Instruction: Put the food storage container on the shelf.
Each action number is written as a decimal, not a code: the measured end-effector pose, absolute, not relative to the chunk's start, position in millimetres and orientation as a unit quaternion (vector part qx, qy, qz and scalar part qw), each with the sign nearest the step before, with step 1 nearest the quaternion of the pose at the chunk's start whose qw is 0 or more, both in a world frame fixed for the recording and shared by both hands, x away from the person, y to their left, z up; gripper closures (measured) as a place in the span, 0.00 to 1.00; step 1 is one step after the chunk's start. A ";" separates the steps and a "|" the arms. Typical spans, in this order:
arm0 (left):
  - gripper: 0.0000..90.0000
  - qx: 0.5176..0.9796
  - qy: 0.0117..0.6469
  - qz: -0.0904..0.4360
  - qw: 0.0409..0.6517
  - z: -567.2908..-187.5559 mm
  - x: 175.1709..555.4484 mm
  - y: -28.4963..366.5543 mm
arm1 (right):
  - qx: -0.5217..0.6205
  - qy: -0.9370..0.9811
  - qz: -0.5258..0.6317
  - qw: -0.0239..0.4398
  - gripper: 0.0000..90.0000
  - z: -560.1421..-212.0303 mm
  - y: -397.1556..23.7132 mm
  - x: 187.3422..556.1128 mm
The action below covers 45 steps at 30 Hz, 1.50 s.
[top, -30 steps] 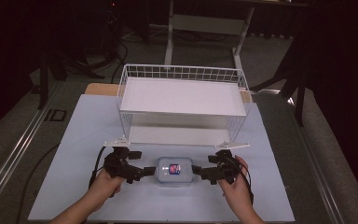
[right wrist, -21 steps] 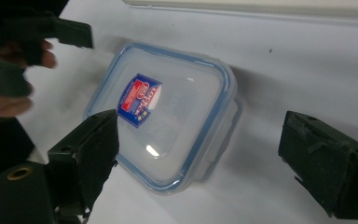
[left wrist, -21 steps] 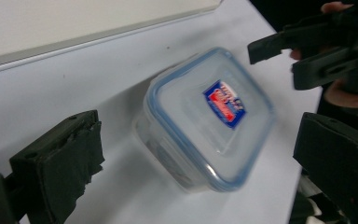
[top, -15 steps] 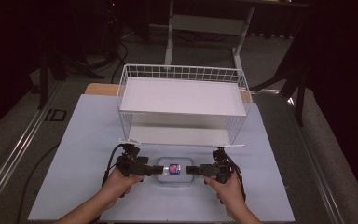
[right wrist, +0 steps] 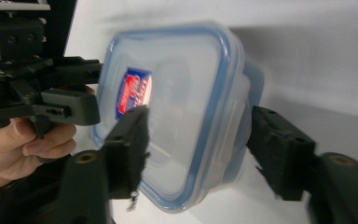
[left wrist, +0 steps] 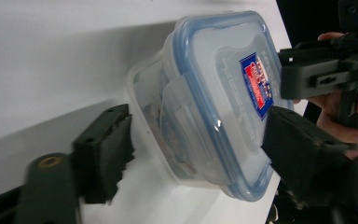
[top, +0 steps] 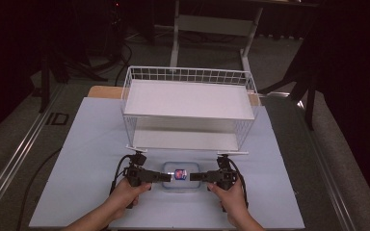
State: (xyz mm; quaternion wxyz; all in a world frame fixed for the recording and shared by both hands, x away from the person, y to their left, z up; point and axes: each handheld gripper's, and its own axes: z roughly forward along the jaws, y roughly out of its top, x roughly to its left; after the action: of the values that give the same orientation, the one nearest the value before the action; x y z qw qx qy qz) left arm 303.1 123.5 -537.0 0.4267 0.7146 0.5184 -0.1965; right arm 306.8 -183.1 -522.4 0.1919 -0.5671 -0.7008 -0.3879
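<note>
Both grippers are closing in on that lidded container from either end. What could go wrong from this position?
The left gripper and right gripper each straddle an end of the clear container with jaws open, none visibly pressing it. Uneven closing could shove it sideways across the table.

Each gripper has one jaw over the smooth blue-rimmed lid; a slip there might tilt the container.

The wire rack stands just behind; a hasty lift might clip its front edge.

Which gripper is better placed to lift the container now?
Neither clearly. The left gripper and right gripper both straddle the container from opposite ends, open and apparently not clamped; it looks like a two-handed lift.
</note>
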 end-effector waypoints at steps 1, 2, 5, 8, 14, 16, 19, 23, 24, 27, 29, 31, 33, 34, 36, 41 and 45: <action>0.34 0.714 0.516 -0.198 0.429 -537.1 302.5 123.8 | -0.567 -0.700 -0.389 0.191 0.43 -522.6 -182.9 306.4; 0.37 0.716 0.510 -0.204 0.431 -537.2 302.2 123.6 | -0.567 -0.701 -0.388 0.191 0.44 -522.2 -182.8 306.2; 0.41 0.724 0.500 -0.209 0.427 -536.2 301.2 121.5 | -0.566 -0.702 -0.382 0.200 0.45 -522.1 -183.8 307.1; 0.48 0.716 0.512 -0.208 0.426 -533.2 300.1 122.7 | -0.570 -0.701 -0.378 0.201 0.45 -521.2 -183.6 306.4; 0.48 0.730 0.514 -0.158 0.422 -523.7 286.6 114.5 | -0.565 -0.711 -0.379 0.176 0.46 -515.4 -179.8 299.0; 0.49 0.733 0.515 -0.146 0.419 -520.8 283.0 112.6 | -0.561 -0.716 -0.381 0.164 0.46 -513.5 -178.4 295.0; 0.52 0.730 0.519 -0.140 0.422 -518.6 278.1 112.8 | -0.560 -0.719 -0.384 0.150 0.47 -510.9 -177.1 289.9; 0.53 0.730 0.521 -0.127 0.423 -516.2 272.4 112.0 | -0.557 -0.721 -0.390 0.137 0.47 -509.1 -176.2 284.7; 0.54 0.720 0.531 -0.131 0.427 -516.8 270.9 112.8 | -0.557 -0.719 -0.393 0.135 0.47 -509.3 -176.2 284.0; 0.55 0.725 0.527 -0.120 0.428 -516.0 269.4 111.6 | -0.562 -0.712 -0.401 0.130 0.47 -509.7 -176.4 282.5; 0.55 0.727 0.525 -0.114 0.428 -515.2 268.6 111.0 | -0.559 -0.713 -0.404 0.125 0.47 -509.7 -176.7 281.9; 0.55 0.723 0.526 -0.110 0.434 -513.4 268.4 110.5 | -0.559 -0.712 -0.407 0.124 0.47 -508.7 -176.8 281.6; 0.55 0.722 0.526 -0.106 0.437 -509.8 270.9 110.6 | -0.556 -0.713 -0.411 0.117 0.47 -505.6 -176.9 283.0; 0.55 0.722 0.524 -0.102 0.440 -506.9 272.3 110.5 | -0.554 -0.714 -0.413 0.114 0.47 -503.4 -177.0 284.2; 0.55 0.724 0.519 -0.094 0.445 -500.7 276.8 110.5 | -0.550 -0.714 -0.420 0.107 0.47 -498.0 -177.0 286.9; 0.55 0.722 0.512 -0.070 0.459 -487.2 290.1 111.1 | -0.540 -0.713 -0.438 0.090 0.47 -484.5 -176.4 299.4; 0.54 0.711 0.517 -0.061 0.472 -482.0 303.6 112.4 | -0.541 -0.707 -0.449 0.079 0.47 -479.0 -174.9 311.8</action>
State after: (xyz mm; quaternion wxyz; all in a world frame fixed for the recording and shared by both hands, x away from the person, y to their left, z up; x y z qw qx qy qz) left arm 303.6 112.4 -482.0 0.4724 0.7110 0.5173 -0.0606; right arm 311.8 -174.9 -479.0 0.0793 -0.5408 -0.7068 -0.4492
